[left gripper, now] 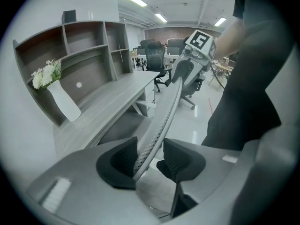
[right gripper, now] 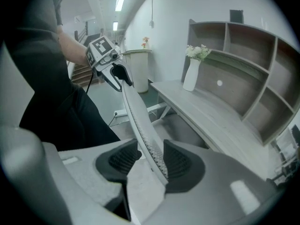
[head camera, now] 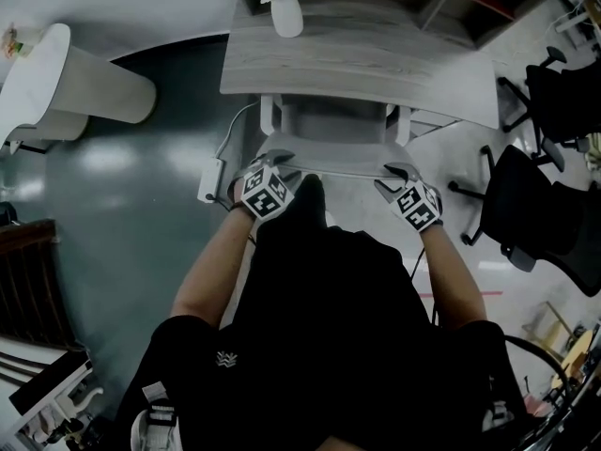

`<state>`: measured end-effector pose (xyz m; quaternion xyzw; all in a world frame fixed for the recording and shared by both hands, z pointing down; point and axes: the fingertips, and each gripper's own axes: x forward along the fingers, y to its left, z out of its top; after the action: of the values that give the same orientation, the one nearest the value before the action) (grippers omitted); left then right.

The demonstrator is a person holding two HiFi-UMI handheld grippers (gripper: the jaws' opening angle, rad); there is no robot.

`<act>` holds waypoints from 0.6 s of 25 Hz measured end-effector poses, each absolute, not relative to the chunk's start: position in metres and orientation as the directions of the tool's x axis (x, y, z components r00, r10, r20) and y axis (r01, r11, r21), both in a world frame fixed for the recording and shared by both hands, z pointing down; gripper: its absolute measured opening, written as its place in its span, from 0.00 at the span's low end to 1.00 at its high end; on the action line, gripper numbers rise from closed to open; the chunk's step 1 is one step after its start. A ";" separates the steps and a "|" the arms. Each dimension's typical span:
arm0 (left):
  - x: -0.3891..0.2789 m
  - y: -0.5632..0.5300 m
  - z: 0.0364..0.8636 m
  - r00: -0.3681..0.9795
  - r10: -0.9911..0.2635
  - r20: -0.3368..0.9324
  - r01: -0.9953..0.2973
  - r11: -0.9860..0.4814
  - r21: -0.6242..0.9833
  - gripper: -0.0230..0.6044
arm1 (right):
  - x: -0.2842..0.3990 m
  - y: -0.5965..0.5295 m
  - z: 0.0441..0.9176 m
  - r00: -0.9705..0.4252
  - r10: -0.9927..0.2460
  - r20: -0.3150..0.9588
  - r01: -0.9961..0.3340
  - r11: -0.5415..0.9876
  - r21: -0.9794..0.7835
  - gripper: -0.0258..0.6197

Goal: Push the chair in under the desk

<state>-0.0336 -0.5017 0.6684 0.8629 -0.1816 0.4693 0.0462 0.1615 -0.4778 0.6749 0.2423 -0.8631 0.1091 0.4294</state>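
Grey mesh of the chair [head camera: 333, 122] back runs side to side across the head view. Its top edge passes between the jaws of the left gripper [head camera: 275, 161] and the right gripper [head camera: 398, 171], one near each end. Both pairs of jaws stand wide and straddle that edge, with a gap showing beside one pad, so neither looks clamped. The desk [head camera: 376, 59] lies straight ahead, beyond the back, and the seat already sits partly beneath its near edge. Both hands are equally close, so an even forward shove square to the back should serve. A vase [head camera: 286, 12] stands toward the desk's far left corner. The floor [head camera: 122, 205] is dark and glossy, and other chairs [head camera: 535, 186] stand off to the right.
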 end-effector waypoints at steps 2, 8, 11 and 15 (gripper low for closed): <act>-0.031 -0.497 0.655 0.539 -0.288 0.792 -0.372 -0.924 -0.082 0.33 | 0.160 -0.474 0.667 -0.535 -0.317 0.783 -0.518 0.855 -0.008 0.31; -0.027 -0.520 0.591 0.678 -0.438 0.590 -0.505 -0.861 -0.059 0.25 | 0.167 -0.493 0.618 -0.615 -0.435 0.658 -0.615 0.787 -0.054 0.31; -0.027 -0.541 0.573 0.676 -0.520 0.522 -0.578 -0.814 -0.062 0.16 | 0.178 -0.515 0.592 -0.617 -0.559 0.554 -0.700 0.711 -0.063 0.30; -0.030 -0.567 0.555 0.638 -0.628 0.445 -0.683 -0.729 -0.050 0.04 | 0.197 -0.543 0.569 -0.572 -0.688 0.446 -0.796 0.597 -0.100 0.22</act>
<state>-0.0303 -0.5670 0.5552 0.9029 -0.3630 0.2217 0.0616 0.1969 -0.5430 0.5691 0.4243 -0.8744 0.1466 0.1840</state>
